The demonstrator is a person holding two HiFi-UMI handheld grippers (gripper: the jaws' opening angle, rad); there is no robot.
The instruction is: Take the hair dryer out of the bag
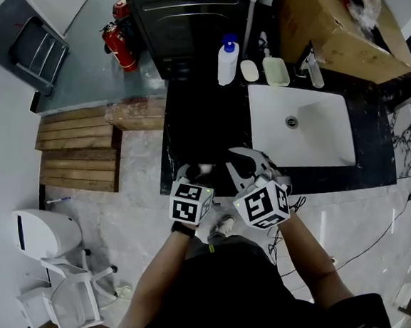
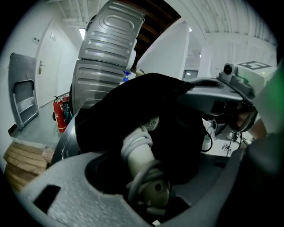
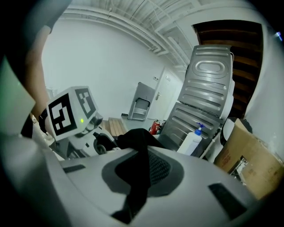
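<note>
1. One hair dryer point(image 2: 141, 155): its white handle, with cord wound round it, pokes out of the black bag point(image 2: 133, 97). The head is hidden inside.
2. Left gripper point(image 2: 151, 177): the jaws stand apart around that handle. Clamp the handle itself, not loose cord.
3. Right gripper point(image 3: 142, 173): pinched together on bag cloth. Hold it firm and draw the two apart.
4. All this is at the tabletop's point(image 1: 202, 124) near edge.

Worktop clearance. The bare dark worktop point(image 1: 202, 124) lies open beyond the bag point(image 2: 133, 102) as far as the bottle point(image 1: 228, 61) and washer point(image 1: 192, 11) at the back. The sink point(image 1: 310, 129) bounds the right. Left of the worktop is open floor point(image 1: 138, 208), then wooden pallets point(image 1: 76, 153).
</note>
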